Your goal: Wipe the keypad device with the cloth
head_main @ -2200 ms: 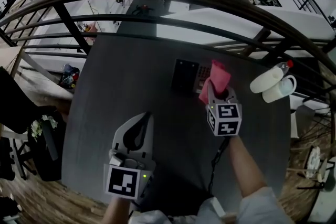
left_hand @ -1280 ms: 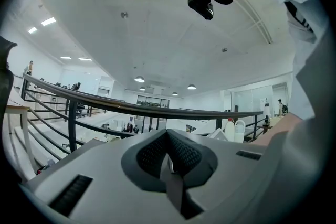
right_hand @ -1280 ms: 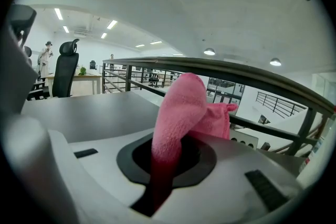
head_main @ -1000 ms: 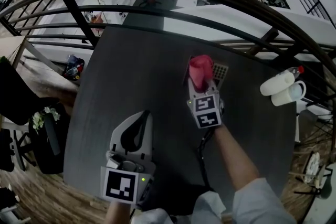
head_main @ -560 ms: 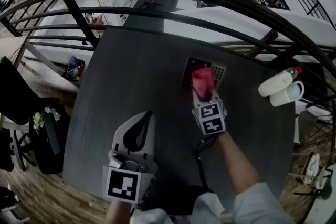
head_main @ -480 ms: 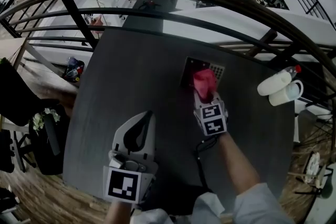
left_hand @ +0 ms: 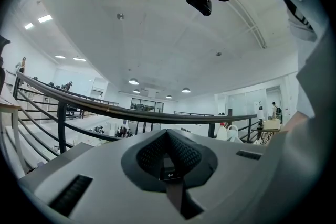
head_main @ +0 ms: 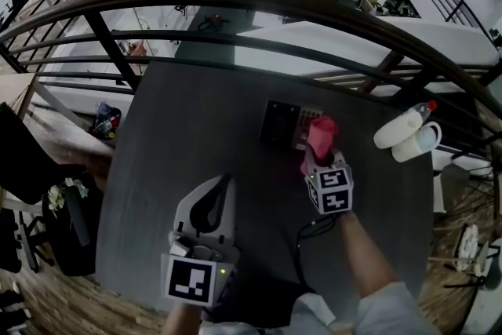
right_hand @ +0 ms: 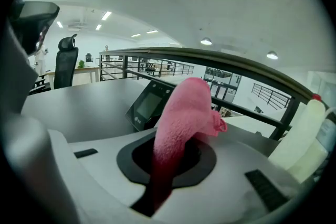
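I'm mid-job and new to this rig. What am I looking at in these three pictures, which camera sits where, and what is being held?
There is no robot arm here. A person holds a two-jaw gripper in each hand. The head view comes from a camera on the person's head and looks down on a dark table. The other two cameras ride on the grippers and look along their jaws.

The left gripper is low at the near side, with its jaws together and nothing in them. The right gripper is shut on a pink cloth. The cloth is over the right end of the keypad device, but I can't tell whether it touches. A white bottle and a mug are at the table's right edge.
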`<state>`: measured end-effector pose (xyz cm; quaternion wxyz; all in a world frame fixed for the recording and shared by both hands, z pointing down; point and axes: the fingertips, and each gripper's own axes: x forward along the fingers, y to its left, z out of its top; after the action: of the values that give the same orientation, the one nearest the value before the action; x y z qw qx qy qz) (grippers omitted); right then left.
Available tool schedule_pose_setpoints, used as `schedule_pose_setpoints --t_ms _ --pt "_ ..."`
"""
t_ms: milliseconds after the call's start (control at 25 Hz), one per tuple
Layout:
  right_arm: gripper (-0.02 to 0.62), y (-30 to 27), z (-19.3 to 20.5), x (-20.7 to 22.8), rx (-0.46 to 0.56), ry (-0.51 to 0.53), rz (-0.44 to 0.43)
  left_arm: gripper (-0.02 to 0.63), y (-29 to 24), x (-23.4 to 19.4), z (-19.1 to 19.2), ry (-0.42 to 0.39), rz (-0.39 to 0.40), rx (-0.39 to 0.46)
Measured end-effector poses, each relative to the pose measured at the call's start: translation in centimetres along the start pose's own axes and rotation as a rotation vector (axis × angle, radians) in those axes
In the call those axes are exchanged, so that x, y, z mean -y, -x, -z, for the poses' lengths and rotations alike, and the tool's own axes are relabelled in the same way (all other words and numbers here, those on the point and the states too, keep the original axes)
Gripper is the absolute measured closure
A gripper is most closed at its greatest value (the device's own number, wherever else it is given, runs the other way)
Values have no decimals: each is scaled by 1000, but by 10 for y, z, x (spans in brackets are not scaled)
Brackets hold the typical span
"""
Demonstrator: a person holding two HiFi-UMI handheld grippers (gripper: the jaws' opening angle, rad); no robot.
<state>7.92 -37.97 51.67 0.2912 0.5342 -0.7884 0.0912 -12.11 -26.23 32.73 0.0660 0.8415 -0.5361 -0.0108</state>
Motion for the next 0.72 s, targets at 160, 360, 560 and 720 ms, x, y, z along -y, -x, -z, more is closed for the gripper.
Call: schedule_pose_setpoints --t_ms 160,360,560,720 --pt "565 9 -24 17 57 33 48 603 -5 11 4 -8 43 -15" --pt "565 5 -62 21 115 159 78 603 -7 19 4 -12 56 -10" --pt "565 -12 -96 6 148 340 84 603 -3 17 6 -8 44 -16" --pt "565 -29 -122 -7 168 402 65 603 -2 9 8 3 27 -17"
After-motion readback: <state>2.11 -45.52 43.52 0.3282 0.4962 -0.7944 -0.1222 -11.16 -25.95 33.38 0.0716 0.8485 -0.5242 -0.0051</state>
